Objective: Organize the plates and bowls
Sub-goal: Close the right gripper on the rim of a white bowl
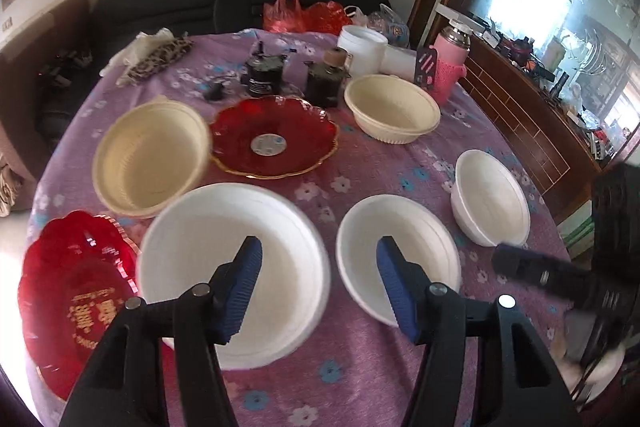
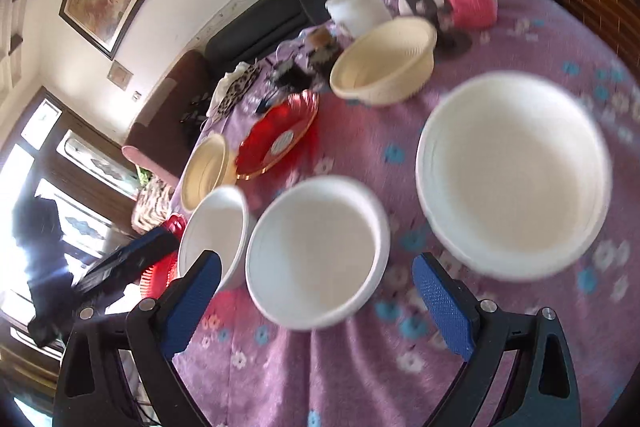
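Note:
On the purple flowered tablecloth [image 1: 360, 175] stand three white foam bowls [image 1: 234, 267] [image 1: 424, 235] [image 1: 490, 199], two cream bowls [image 1: 152, 159] [image 1: 392, 107] and two red glass plates [image 1: 274, 135] [image 1: 72, 299]. My left gripper [image 1: 319, 243] hangs open above the gap between the two nearer white bowls, nothing between its blue pads. My right gripper [image 2: 316, 259] is open too, hovering over the middle white bowl [image 2: 316, 251] without touching it. Another white bowl [image 2: 512, 175] lies to its right. All dishes are empty and lie apart, none stacked.
At the back of the table stand a pink-sleeved thermos [image 1: 448, 63], white tubs [image 1: 362, 47], two dark jars [image 1: 264, 71], red plastic bags [image 1: 300, 13] and a leopard-print cloth [image 1: 160, 55]. A wooden cabinet [image 1: 532, 131] runs along the right, a dark sofa [image 1: 160, 3] behind.

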Tool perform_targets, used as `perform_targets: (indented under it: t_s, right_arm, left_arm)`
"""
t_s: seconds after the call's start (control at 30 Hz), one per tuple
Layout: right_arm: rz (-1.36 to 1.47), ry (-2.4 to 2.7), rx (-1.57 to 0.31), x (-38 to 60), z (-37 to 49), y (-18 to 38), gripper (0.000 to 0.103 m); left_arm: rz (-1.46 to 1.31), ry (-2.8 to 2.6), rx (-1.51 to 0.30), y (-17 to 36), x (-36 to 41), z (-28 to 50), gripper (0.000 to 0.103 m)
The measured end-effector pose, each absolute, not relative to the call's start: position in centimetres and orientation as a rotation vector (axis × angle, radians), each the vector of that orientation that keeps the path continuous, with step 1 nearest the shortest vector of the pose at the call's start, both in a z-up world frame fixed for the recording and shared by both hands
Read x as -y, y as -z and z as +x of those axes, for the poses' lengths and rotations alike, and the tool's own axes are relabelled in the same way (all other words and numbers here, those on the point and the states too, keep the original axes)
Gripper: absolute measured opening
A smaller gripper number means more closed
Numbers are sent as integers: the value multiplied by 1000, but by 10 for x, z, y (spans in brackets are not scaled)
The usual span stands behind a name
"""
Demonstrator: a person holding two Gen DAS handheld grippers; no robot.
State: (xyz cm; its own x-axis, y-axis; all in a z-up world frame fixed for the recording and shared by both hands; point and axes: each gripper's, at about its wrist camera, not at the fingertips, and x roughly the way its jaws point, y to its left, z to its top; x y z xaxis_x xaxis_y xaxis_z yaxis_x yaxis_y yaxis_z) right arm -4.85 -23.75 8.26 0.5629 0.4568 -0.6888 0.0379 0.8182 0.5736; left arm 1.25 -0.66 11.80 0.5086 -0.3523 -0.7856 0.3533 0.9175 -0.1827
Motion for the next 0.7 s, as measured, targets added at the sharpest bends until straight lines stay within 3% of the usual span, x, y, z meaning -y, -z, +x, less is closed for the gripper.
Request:
perform_targets:
  t_s: [0.13, 0.4, 0.7]
  right_arm:
    - [603, -248, -945, 228, -52, -69, 99]
    - [633, -200, -960, 222, -44, -33, 76]
    - [660, -218, -988, 220, -38, -16, 65]
  left_arm:
    - [25, 440, -980, -109, 31, 33, 59]
    - [129, 417, -1074, -79, 71, 66, 59]
    - [186, 400, -1162, -50, 92, 81, 58]
